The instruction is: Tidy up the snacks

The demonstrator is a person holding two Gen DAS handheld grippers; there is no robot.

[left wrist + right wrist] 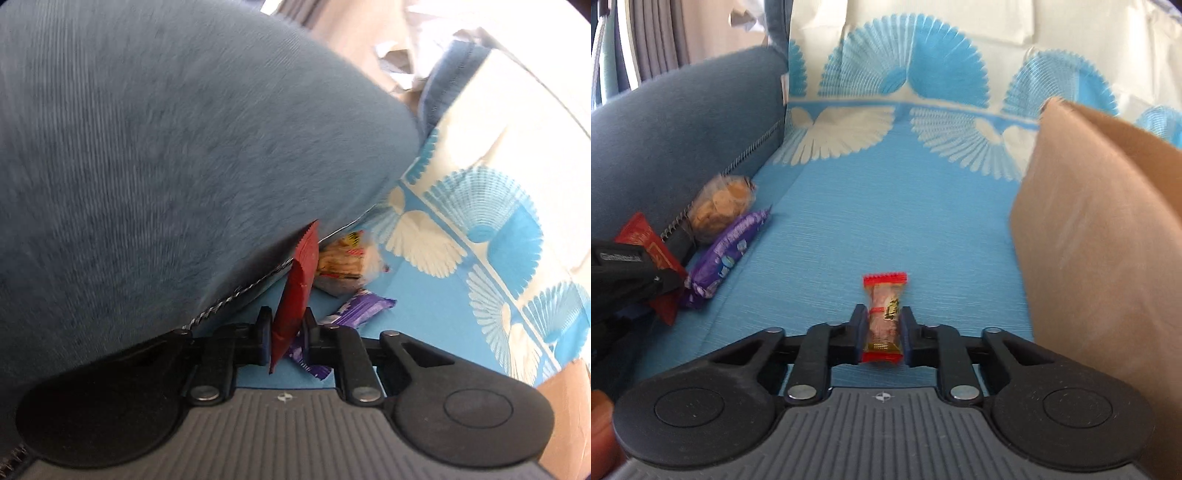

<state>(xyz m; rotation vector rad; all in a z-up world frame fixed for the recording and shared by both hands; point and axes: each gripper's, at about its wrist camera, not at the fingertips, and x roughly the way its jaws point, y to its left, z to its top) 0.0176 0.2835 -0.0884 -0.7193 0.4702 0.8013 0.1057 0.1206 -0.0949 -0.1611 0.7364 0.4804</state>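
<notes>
Blue cloth [849, 229] with white fan prints covers the seat, with a grey-blue cushion [683, 122] along the left side and a brown paper bag [1089, 240] standing on the right. The left gripper [287, 325] is clamped on a red packet [295, 295] standing upright right up against the cushion — a purple wrapper [727, 254] and a clear bag of biscuits [720, 206] lie just beside it. The right gripper [884, 325] pinches a small red-ended candy [884, 317] near the middle of the cloth.
</notes>
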